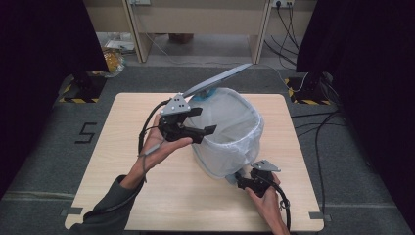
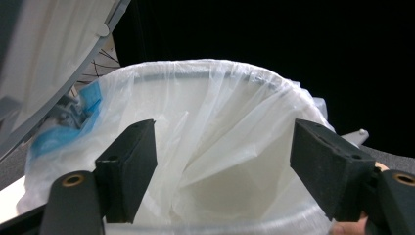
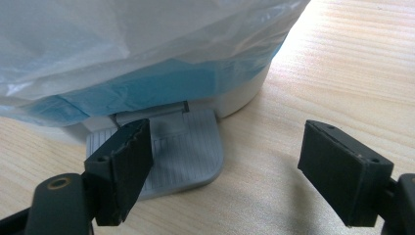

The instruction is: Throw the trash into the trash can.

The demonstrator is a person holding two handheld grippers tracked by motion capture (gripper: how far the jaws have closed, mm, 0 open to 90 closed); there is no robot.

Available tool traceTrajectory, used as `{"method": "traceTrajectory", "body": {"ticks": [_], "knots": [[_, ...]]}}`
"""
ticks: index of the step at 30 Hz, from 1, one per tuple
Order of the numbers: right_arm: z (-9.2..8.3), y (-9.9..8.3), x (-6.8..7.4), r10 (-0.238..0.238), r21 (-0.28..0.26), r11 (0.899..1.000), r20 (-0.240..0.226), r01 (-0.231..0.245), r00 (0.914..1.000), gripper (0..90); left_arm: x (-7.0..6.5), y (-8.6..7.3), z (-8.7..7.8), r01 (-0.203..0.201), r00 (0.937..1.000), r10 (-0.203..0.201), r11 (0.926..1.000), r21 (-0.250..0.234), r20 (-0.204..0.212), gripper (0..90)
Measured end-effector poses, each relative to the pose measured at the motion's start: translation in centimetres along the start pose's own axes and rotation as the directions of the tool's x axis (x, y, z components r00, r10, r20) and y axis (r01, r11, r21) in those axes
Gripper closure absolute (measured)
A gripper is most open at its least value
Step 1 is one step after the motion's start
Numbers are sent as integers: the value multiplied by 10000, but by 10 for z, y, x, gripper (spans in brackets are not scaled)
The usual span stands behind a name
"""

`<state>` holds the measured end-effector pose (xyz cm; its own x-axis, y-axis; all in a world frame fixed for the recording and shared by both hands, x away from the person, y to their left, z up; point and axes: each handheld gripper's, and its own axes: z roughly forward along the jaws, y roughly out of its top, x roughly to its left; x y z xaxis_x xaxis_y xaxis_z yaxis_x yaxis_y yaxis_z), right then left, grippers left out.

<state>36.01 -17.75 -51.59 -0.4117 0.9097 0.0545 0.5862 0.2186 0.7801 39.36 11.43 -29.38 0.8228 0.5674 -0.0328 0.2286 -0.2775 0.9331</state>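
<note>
Pale wooden table (image 1: pixel 147 196) — grey floor (image 1: pixel 44 156)

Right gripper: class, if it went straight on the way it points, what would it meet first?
Probably the grey pedal at the bin's foot; the right gripper's open jaws already flank its near edge.

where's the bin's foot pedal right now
In the right gripper view, the grey foot pedal lies on the table at the bin's base, with the right gripper's left jaw pressing on it.

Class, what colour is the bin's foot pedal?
Grey, with fine ridges; the pedal shows best in the right gripper view.
</note>
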Motion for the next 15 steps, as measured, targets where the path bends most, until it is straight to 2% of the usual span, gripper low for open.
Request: {"method": "traceTrajectory", "body": {"ticks": [3,15], "knots": [[0,0,0,-2,-1,10000,3,2,10000,202,1,-3,-6,4,10000,-3,10000,52,-73,225],[0,0,0,9,8,10000,-4,-9,10000,201,15,-29,-29,520,9981,-519,9986,15,-346,158]]}}
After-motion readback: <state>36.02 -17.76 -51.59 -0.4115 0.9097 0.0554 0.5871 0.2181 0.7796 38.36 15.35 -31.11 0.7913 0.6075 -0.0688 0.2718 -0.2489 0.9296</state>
